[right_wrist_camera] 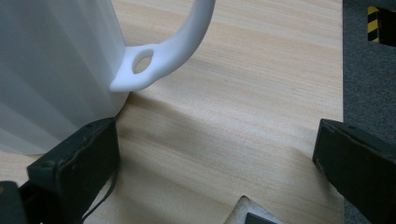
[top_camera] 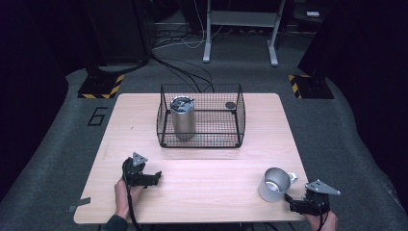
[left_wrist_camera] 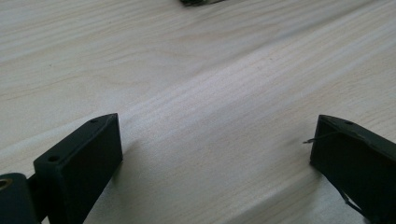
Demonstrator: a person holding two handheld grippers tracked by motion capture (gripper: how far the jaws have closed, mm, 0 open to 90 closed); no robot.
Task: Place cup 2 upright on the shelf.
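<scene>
Pale wood tabletop [top_camera: 216, 178] under us, wire basket [top_camera: 200, 115] at the far side with a steel canister [top_camera: 183, 117] inside. Our left gripper [left_wrist_camera: 212, 140] is spread wide over bare wood, holding nothing. Our right gripper [right_wrist_camera: 217, 144] gapes too, empty, its left jaw just beside the white mug [right_wrist_camera: 56, 70] at the near right corner.

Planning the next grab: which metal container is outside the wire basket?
The handled mug by the right gripper, standing on bare table; the lidded canister stands inside the basket.
</scene>
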